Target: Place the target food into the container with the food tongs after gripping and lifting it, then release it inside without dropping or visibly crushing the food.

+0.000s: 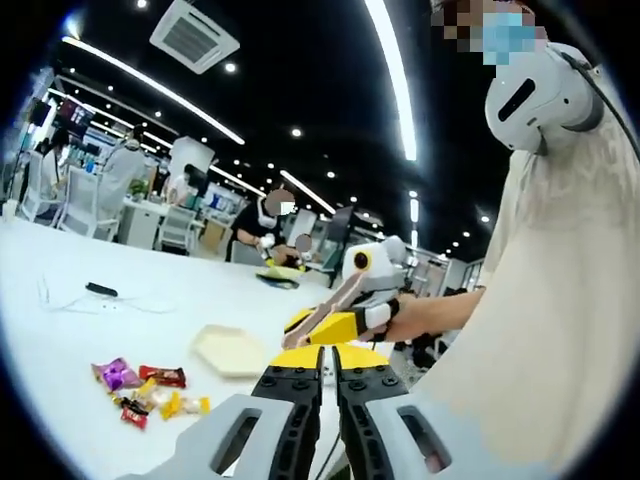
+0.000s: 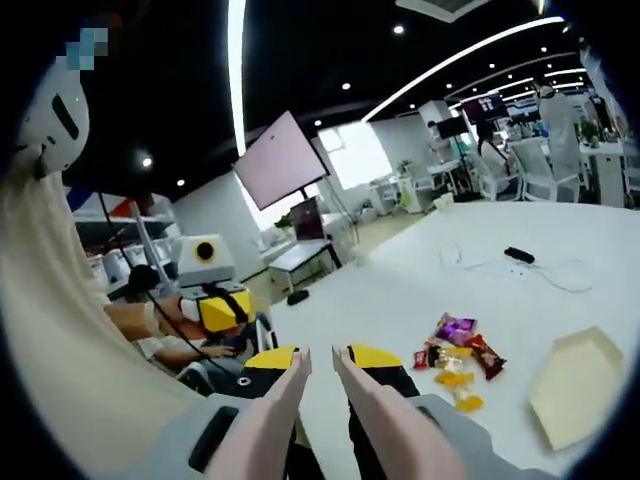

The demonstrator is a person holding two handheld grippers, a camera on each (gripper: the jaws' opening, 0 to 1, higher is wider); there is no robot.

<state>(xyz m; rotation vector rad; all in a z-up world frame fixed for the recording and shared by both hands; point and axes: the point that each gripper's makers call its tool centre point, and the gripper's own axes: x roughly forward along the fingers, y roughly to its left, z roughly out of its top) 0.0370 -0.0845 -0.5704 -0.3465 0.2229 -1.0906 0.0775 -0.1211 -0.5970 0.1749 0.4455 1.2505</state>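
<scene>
White surface, open-plan office behind. Wrapped snacks sit beside empty tray, untouched. Right tool holds tongs, tips apart; left tool nearly closed, empty. Nothing done yet.

Left gripper has its jaws nearly together, holding nothing. Right gripper has its jaws slightly apart, gripping tongs, with a forearm behind it.

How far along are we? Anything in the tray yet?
Nothing looks done: the tray looks empty and the wrapped snacks lie in a pile on the table. The right tool holds tongs, gripping nothing. Left: grip, lift, place, release.
</scene>
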